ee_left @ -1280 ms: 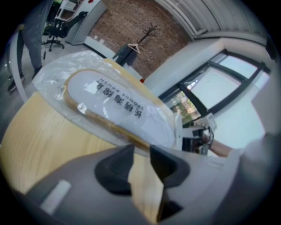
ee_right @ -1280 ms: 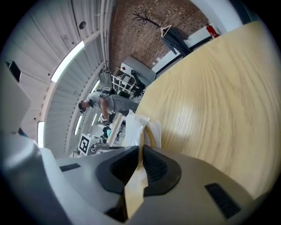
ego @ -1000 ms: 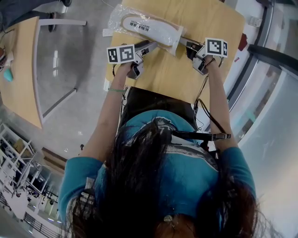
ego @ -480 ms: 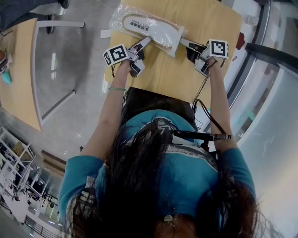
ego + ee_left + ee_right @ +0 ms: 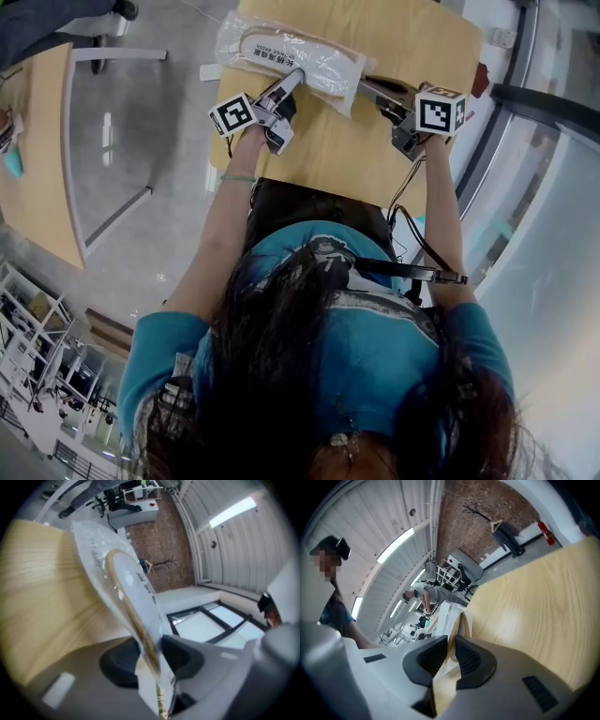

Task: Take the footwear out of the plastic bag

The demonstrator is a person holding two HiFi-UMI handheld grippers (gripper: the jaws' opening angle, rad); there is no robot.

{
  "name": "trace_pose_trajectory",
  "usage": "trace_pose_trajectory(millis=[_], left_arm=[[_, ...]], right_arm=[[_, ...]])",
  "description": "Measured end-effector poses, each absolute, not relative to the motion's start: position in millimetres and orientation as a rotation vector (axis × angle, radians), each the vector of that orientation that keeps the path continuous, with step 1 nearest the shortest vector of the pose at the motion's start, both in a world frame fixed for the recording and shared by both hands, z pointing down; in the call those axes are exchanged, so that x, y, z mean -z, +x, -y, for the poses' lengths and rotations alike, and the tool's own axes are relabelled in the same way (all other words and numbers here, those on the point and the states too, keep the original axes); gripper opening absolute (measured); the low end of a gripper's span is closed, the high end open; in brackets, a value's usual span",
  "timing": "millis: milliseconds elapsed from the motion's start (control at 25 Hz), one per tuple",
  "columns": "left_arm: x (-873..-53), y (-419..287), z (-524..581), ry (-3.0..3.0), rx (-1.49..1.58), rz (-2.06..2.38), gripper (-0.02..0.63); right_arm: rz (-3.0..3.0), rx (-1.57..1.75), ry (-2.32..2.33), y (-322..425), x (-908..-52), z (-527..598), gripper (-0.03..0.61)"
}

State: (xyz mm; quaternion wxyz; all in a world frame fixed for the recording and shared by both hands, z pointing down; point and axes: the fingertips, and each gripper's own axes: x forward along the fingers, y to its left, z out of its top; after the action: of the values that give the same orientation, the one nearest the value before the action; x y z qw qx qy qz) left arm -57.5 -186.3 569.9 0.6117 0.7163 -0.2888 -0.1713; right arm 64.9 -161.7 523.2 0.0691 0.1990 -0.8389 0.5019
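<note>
Left gripper view showed the left gripper (image 5: pixel 151 656), its jaws having just been closing, clamped on the white insole (image 5: pixel 129 590) through the plastic bag (image 5: pixel 89 541) straight ahead. The right gripper (image 5: pixel 449 656) pinched the bag's edge tight, likely ready for pulling it off.

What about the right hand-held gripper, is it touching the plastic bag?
Touching. The right gripper view shows the right hand-held gripper with its jaws pinched together on an edge of the plastic bag, with no gap on either side.
</note>
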Motion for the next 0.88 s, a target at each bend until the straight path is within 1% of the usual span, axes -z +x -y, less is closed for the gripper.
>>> trace_pose_trajectory(millis=[120,200,240,280,400,600,880], left_arm=[[-546.6,-63.7,187.7,1.746,0.522,0.603,0.130],[-530.6,-68.7,187.8,1.792,0.599,0.551,0.112],[-524.9,-70.2,187.6,1.809,0.622,0.532,0.107],[-520.9,-70.8,187.2,1.823,0.634,0.516,0.104],[-510.8,-71.0,187.9,1.838,0.667,0.479,0.098],[-495.3,-68.4,185.6,1.863,0.713,0.423,0.087],[-476.8,-61.2,178.5,1.856,0.815,0.348,0.089]], right_arm=[[2.636,-1.225,0.602,61.0,-498.5,159.7,0.050],[2.647,-1.084,0.608,59.6,-489.1,159.4,0.128],[2.646,-1.045,0.598,58.9,-486.3,158.5,0.155],[2.652,-1.035,0.579,57.9,-483.6,157.4,0.158],[2.710,-1.154,0.531,55.5,-475.2,158.4,0.162],[2.692,-1.363,0.558,56.9,-483.2,163.1,0.207],[2.689,-1.801,0.408,61.1,-498.7,150.3,0.216]])
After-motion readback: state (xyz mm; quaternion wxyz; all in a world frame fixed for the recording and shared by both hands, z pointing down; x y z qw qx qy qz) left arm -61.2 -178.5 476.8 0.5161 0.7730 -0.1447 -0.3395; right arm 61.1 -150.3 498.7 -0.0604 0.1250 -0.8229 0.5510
